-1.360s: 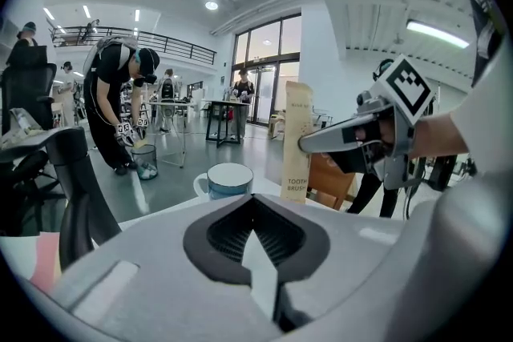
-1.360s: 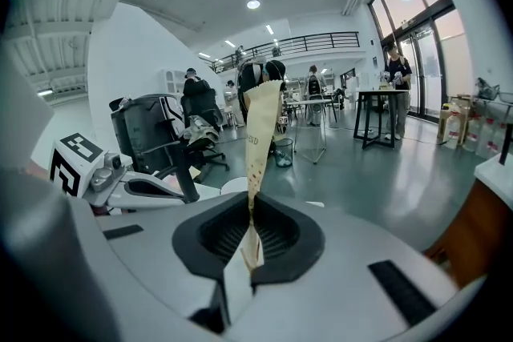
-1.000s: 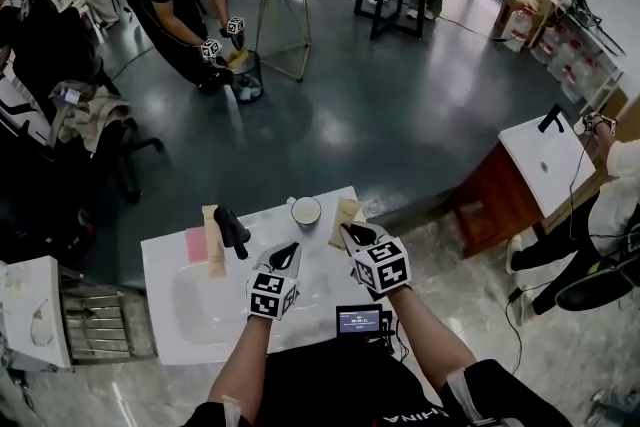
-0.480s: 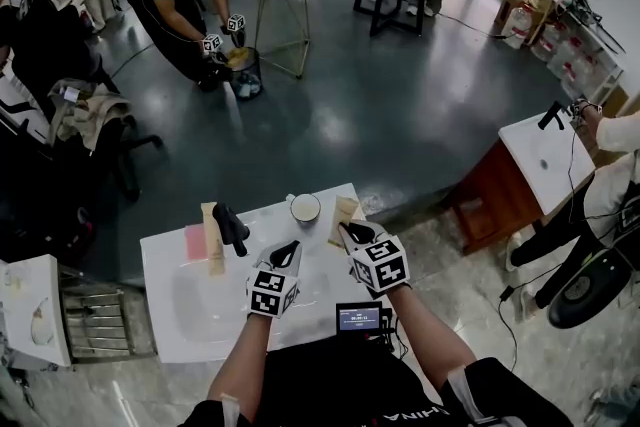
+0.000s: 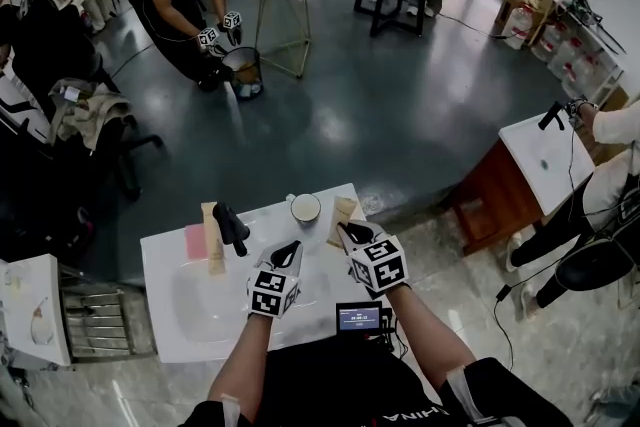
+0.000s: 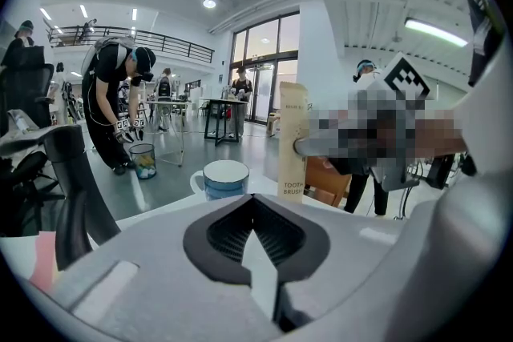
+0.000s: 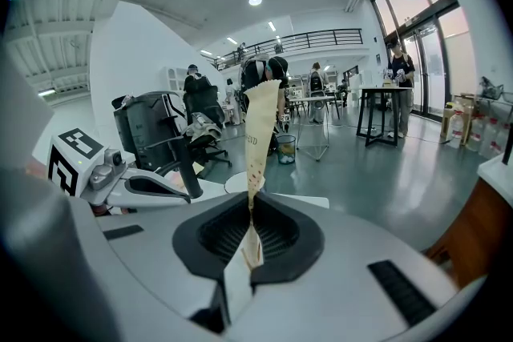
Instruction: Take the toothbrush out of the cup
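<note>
Right gripper is clamped on the toothbrush pack, pinching the flat card edge-on, and most of the pack's length stands free above the jaws. Left gripper sits closed and empty. The pack hangs just right of the cup, apart from it, so it looks to be out already. The danger now is that the thin card could swivel or slip between the pads. A sideways swing could also tip the cup on the table. The pack stands upright with its long axis near vertical, its free end toward the ceiling and leaning slightly.
</note>
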The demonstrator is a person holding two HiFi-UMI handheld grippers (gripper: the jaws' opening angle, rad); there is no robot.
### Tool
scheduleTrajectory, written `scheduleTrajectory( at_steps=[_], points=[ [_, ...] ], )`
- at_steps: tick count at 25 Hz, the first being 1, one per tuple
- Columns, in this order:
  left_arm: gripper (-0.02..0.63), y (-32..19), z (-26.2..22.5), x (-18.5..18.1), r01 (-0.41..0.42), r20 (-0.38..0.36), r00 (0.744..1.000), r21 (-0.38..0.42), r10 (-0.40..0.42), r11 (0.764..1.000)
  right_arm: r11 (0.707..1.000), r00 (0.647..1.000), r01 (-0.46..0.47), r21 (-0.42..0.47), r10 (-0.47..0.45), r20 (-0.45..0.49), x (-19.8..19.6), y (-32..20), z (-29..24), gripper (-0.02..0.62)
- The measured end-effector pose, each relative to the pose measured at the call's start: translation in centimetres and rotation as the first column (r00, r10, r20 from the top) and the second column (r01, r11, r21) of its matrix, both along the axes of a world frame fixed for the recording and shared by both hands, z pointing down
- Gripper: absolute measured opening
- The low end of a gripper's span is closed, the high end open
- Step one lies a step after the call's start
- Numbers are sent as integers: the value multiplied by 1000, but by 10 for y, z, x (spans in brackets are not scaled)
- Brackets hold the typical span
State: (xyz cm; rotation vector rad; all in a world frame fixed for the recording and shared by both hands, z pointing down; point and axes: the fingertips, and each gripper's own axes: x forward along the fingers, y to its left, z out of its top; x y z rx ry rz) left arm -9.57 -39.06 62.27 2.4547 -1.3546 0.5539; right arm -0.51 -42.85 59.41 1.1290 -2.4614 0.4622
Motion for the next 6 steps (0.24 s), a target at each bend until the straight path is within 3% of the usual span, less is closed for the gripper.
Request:
scheduleTrajectory(
  at_steps=[6],
  points=[
    [9,-1,1,2,-4,-2,1000,-2,4,1000,1000,1000,1,1,-1,3,-3,-1,0,25]
  ],
)
